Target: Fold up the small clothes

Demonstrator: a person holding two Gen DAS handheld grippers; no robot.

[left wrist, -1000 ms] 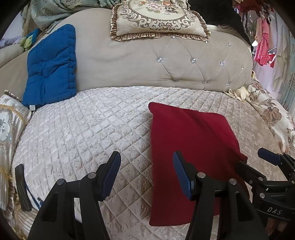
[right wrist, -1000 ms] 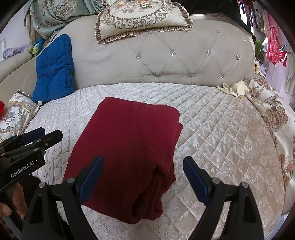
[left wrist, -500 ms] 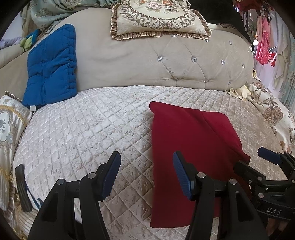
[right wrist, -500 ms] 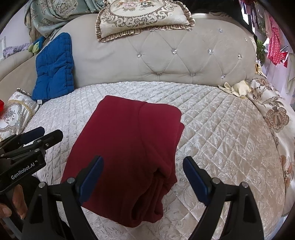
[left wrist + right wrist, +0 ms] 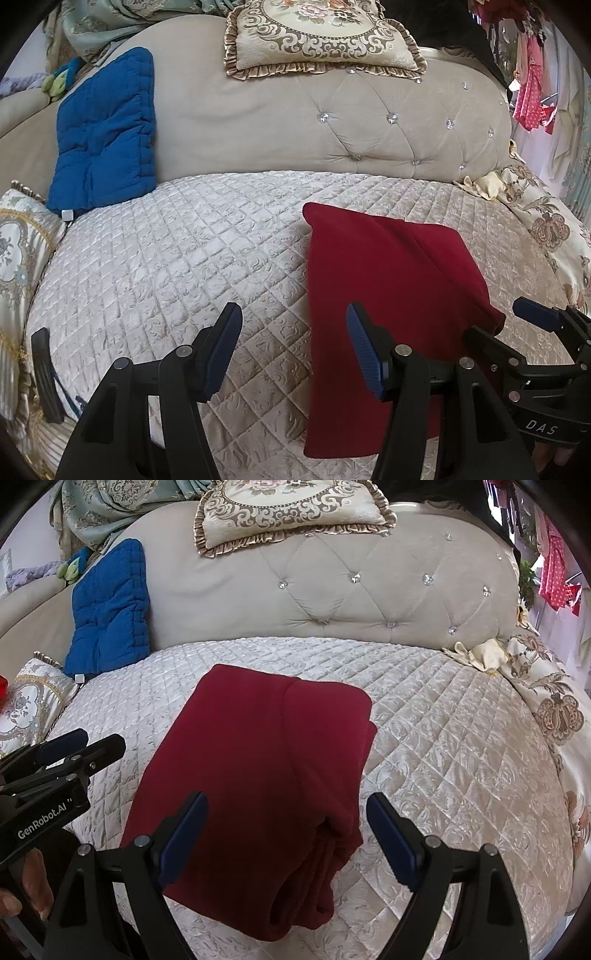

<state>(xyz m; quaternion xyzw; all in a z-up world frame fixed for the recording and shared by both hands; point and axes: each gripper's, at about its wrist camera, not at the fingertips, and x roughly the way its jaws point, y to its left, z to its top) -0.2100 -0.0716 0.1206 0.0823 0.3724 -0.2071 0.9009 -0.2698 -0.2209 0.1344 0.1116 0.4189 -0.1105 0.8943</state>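
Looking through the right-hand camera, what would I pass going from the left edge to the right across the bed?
Left gripper → blue cushion → red garment → bare quilt → cream gloves → floral bedding.

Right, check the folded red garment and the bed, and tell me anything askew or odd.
Nothing stands out. The red garment lies folded flat on the quilt, layered edges bunched at its near right corner. Both tongs are open, holding nothing.

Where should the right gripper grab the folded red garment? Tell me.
Grip the thick stacked edge at the near right corner of the red garment, coming in low from the right. The layers bunch there, open toward the right gripper, whose jaws stand wide.
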